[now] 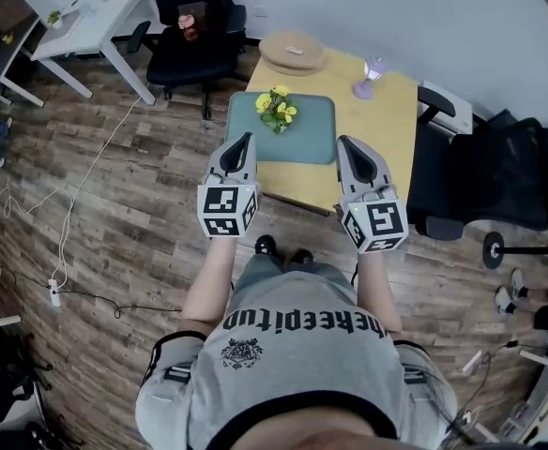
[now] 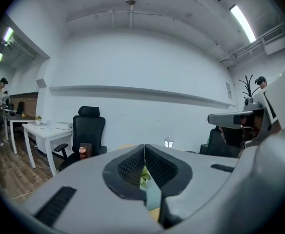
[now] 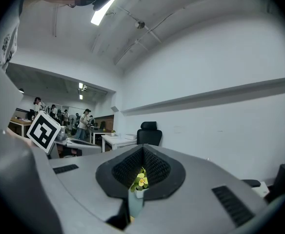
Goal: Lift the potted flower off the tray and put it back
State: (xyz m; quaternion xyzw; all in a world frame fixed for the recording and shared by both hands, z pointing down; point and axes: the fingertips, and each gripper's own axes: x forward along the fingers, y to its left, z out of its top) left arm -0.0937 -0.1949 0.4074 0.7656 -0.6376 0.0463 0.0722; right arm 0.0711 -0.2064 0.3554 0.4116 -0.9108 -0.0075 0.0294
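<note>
The potted flower [image 1: 276, 109], yellow blooms with green leaves in a small white pot, stands at the back left of the teal tray [image 1: 313, 141] on the wooden table. My left gripper [image 1: 247, 139] is held up in front of the tray's left edge, jaws shut and empty. My right gripper [image 1: 343, 142] hangs in front of the tray's right edge, also shut on nothing. In the left gripper view the fingertips meet [image 2: 145, 146] and the flower [image 2: 144, 178] peeks through the gap below. In the right gripper view the flower [image 3: 140, 181] shows below the closed tips [image 3: 143, 148].
A round wooden board [image 1: 293, 52] and a small purple lantern [image 1: 368, 81] sit at the table's far end. A black office chair [image 1: 191, 36] stands behind the table and another [image 1: 485, 181] at its right. A white desk [image 1: 86, 22] and a floor cable [image 1: 68, 223] lie to the left.
</note>
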